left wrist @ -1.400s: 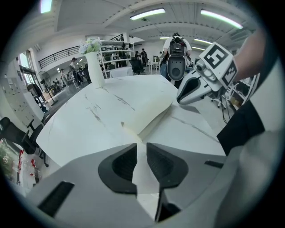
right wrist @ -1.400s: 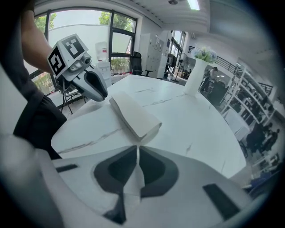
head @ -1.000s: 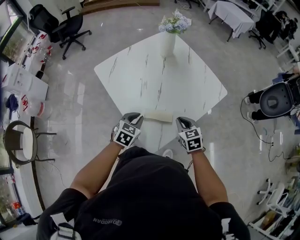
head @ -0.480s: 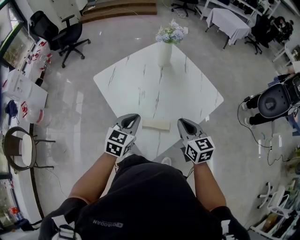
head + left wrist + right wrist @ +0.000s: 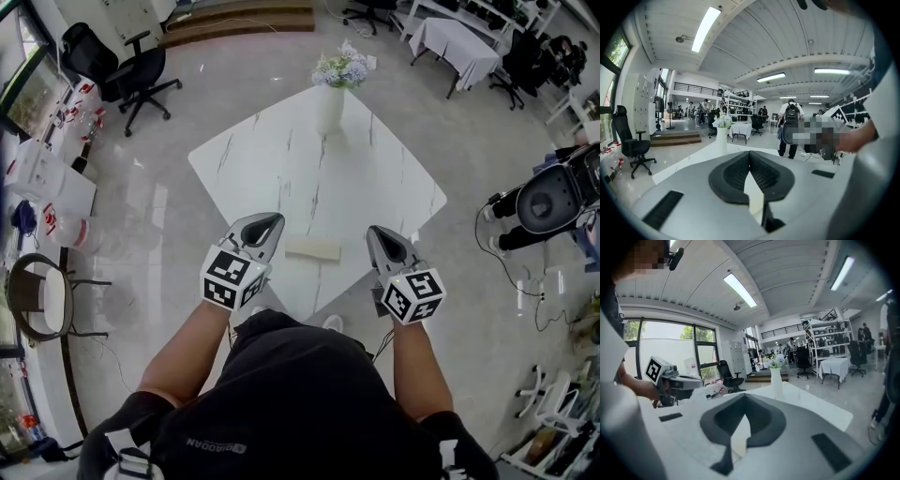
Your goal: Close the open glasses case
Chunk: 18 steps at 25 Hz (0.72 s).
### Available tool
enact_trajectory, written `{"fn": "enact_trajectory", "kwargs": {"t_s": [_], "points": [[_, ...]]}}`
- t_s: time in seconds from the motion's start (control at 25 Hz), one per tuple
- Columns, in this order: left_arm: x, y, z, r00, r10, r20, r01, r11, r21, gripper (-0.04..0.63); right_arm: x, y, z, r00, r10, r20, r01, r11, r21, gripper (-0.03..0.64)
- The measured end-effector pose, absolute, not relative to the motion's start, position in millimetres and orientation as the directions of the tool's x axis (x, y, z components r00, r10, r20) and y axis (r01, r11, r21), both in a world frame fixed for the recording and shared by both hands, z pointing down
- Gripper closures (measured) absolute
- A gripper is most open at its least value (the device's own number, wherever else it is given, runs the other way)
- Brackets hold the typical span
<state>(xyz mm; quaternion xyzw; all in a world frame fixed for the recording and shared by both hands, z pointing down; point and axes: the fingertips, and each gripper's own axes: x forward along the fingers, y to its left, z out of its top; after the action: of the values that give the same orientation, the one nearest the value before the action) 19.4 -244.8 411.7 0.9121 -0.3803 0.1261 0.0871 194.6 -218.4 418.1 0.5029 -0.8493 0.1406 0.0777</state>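
White marble table [image 5: 309,159] fills the middle of the head view, set cornerwise. A white vase [image 5: 330,108] of pale flowers [image 5: 343,67] stands upright near its far corner. The left gripper [image 5: 270,219] and right gripper [image 5: 376,232] hang over the near corner, well apart, pointing away from the person. The left's jaws have just been closing and are pressed together on nothing; the right's tips meet too, empty. The cream case [image 5: 312,247] lies flat on the table between the grippers, touching neither.
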Motion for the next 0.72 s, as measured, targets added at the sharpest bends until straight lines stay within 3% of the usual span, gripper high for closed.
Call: {"fn": "enact_trajectory", "kwargs": {"t_s": [0.72], "points": [[26.0,-251.5,408.8,0.682,-0.675,0.281,-0.713,-0.699,0.051,0.591,197.5,-222.2,422.5,-0.466,-0.842,0.273,-0.885,0.445,-0.138,0.615]]}}
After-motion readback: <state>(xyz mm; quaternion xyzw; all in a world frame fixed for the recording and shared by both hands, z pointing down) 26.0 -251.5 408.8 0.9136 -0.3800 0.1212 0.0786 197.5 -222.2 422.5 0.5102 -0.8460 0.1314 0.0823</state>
